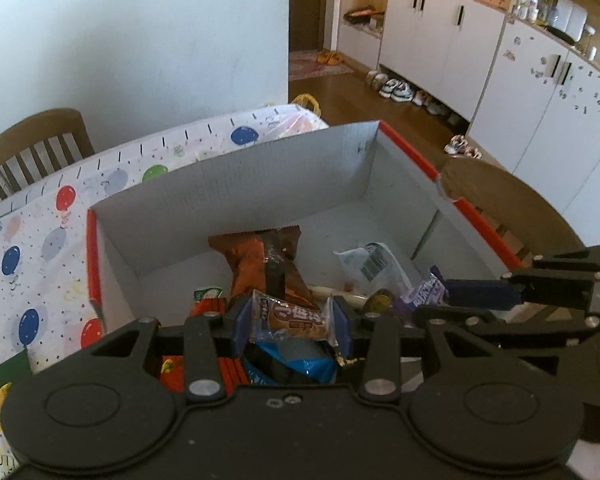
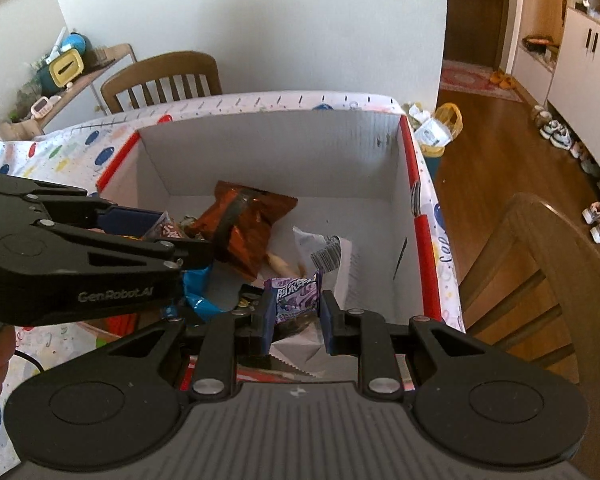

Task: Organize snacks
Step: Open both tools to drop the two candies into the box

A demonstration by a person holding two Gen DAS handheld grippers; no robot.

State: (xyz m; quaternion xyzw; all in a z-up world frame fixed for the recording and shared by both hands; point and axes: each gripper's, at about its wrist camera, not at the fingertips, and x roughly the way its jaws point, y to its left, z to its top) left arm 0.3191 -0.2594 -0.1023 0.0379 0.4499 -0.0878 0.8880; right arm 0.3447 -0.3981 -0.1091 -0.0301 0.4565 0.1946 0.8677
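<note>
Hovering over the open cardboard box (image 1: 228, 184) — white inside, red along its rim — both grippers carry a snack. The left gripper (image 1: 293, 322) has its blue pads closed on a small brown wrapped candy bar (image 1: 296, 319) with clear twisted ends, held above the box's near end. The right gripper (image 2: 296, 312) is clamped on a purple candy packet (image 2: 295, 294), also above the near part of the box, to the right of the left gripper. Down in the box lie an orange-brown snack bag (image 2: 246, 226) near the middle, a white wrapper with a barcode (image 2: 326, 254) to its right, and a blue packet (image 1: 296, 368) under the left gripper at the near wall. The box sits on a balloon-print tablecloth (image 1: 40, 248) — a wooden chair (image 2: 160, 80) stands beyond the box's far wall.
</note>
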